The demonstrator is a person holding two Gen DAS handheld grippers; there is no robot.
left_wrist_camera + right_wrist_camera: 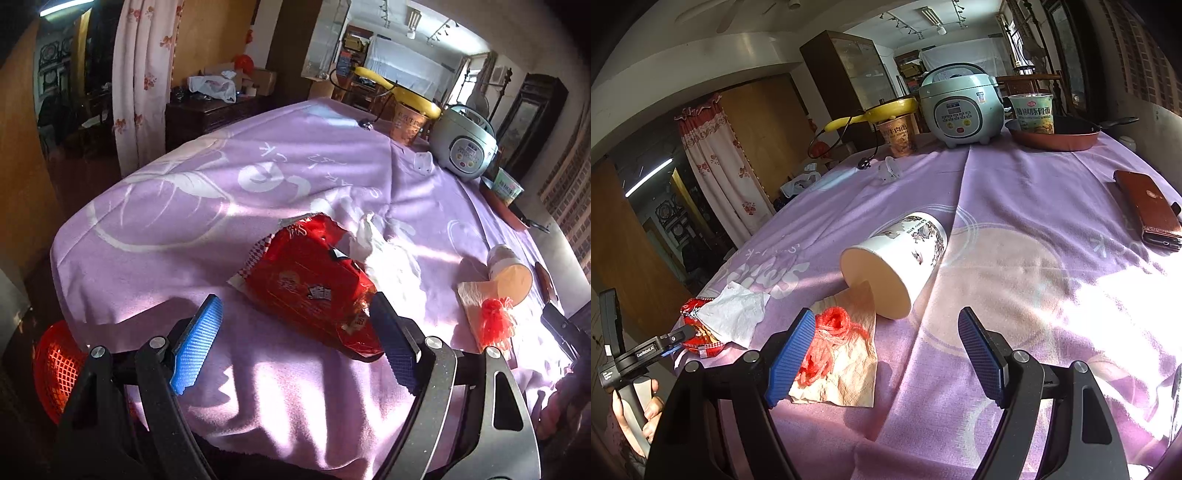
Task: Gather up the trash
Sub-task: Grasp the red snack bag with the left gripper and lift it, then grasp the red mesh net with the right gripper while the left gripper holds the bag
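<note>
Left tongs (295, 345) stand wide apart, blue pads (197, 345) spread, nothing between them but lilac cloth. Just ahead of them, the red snack wrapper (310, 282) lies torn and crumpled on the counter (166, 229), its near corner just beside the right-hand pad; whether it touches, I cannot tell. Only this view shows the red mesh basket (55, 365), low and left of the left tongs, beyond the counter's edge. Behind the wrapper, touching it, a crumpled white tissue (384, 247).

Over to the right tongs (886, 352): also gaping, holding nothing. At their left pad sits a beige napkin (849, 376) with a tangle of red net (827, 332) on top, the net touching the pad's outer side. Just beyond, a paper cup (901, 266) lies tipped on its side, mouth toward the tongs, white with a painted scene. This view alone shows a brown wallet-like case (1148, 210) far right.

Farther out in the right view, across the counter: a noodle cup (897, 136) under a yellow lid, a pale blue rice cooker (960, 107), and a green noodle cup (1032, 112) standing in a red frying pan (1052, 138). Far left of the right tongs, the left tongs show at the wrapper.
</note>
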